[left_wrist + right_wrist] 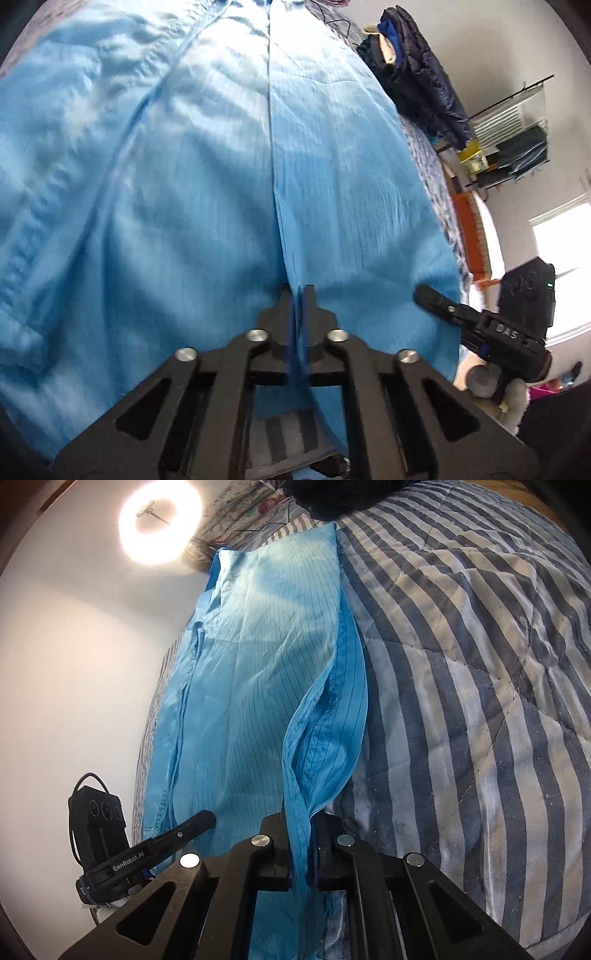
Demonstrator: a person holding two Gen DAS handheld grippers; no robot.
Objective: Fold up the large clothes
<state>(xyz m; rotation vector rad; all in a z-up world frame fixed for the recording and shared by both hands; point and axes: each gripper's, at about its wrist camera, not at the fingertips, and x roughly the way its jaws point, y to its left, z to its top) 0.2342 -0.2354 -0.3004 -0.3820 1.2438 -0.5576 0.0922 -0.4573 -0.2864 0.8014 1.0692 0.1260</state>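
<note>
A large light-blue pinstriped garment (207, 177) lies spread on the striped quilt and fills the left wrist view. My left gripper (298, 295) is shut on a fold of its cloth at the near edge. In the right wrist view the same garment (258, 672) runs away from me as a long folded band. My right gripper (301, 823) is shut on its raised hem, which twists up between the fingers. The right gripper also shows in the left wrist view (428, 295), and the left one in the right wrist view (207, 818), both at the garment's near edge.
A blue-and-white striped quilt (461, 686) covers the bed to the right of the garment. A ring light (160, 520) glows at the far end. Dark jackets (417, 70) are piled at the bed's far right, with a drying rack (517, 129) and a window (565, 258) beyond.
</note>
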